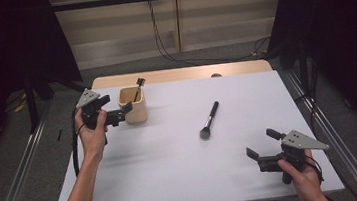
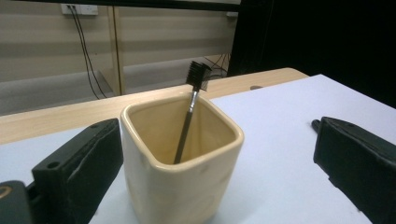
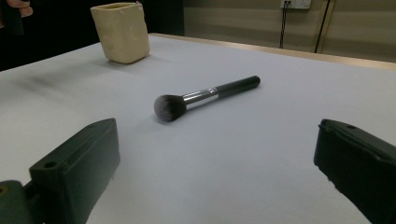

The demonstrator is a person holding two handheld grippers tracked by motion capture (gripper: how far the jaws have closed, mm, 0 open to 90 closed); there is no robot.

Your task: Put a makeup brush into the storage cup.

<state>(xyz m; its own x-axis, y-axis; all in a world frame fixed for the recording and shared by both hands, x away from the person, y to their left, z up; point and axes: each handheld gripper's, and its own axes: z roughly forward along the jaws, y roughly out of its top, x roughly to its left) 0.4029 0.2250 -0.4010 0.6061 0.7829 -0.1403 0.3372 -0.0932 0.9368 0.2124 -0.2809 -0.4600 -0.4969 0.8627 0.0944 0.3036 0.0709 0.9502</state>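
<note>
- Makeup brush (image 1: 209, 120) lies flat mid-table, on the white tabletop (image 1: 173, 161).
- Left gripper (image 1: 126, 107) — jaws spread around a cream cup (image 1: 133, 105) holding a small brush (image 1: 138, 88).
- Right gripper (image 1: 262, 143) — jaws apart, empty.

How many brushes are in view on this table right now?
2. A thin brush stands tilted inside the cream cup at the table's far left, by the left gripper. A thick brush lies flat mid-table. The cup's bottom is partly hidden.
</note>
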